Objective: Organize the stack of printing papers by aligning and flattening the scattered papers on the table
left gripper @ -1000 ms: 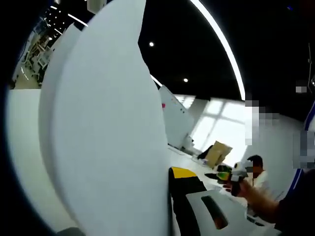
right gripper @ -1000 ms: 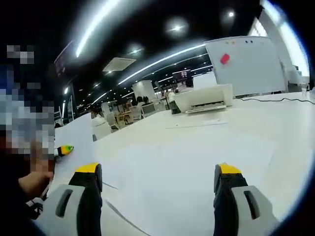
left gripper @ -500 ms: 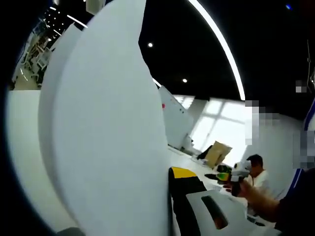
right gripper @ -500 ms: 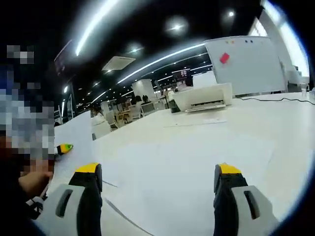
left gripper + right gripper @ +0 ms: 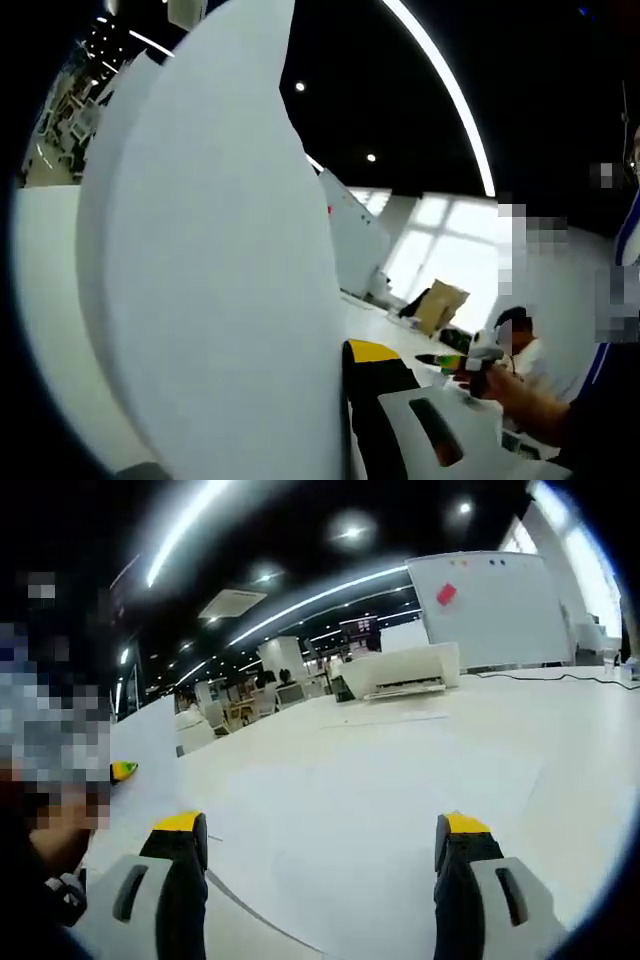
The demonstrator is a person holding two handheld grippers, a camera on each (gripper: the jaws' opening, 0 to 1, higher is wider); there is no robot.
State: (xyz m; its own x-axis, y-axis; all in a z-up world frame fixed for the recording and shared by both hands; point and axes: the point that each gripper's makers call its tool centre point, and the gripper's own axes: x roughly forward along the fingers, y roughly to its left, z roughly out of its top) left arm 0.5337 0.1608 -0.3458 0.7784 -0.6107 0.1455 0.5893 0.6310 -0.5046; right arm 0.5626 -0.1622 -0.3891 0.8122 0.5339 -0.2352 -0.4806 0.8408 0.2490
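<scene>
A thick stack of white printing paper (image 5: 210, 260) stands on edge close in front of the left gripper view. My left gripper (image 5: 345, 352) is shut on it; its yellow-tipped right finger (image 5: 372, 352) presses the stack's side and the other finger is hidden behind the sheets. In the right gripper view that stack (image 5: 148, 752) rises at the left, with the left gripper's yellow-green tip (image 5: 122, 771) beside it. My right gripper (image 5: 320, 832) is open over flat sheets (image 5: 330, 810) on the white table (image 5: 560, 740), with nothing between its fingers. A hand holds the right gripper (image 5: 480, 352) at the right of the left gripper view.
A white printer (image 5: 405, 670) and a whiteboard (image 5: 490, 605) stand at the table's far side, with a loose sheet (image 5: 385, 717) before the printer. A cable (image 5: 540, 676) runs along the far right. A cardboard box (image 5: 440, 305) and a seated person (image 5: 520, 350) are in the background.
The right gripper's camera has shifted a little, so the upright stack sits further left in its view. The left gripper still holds the stack as before.
</scene>
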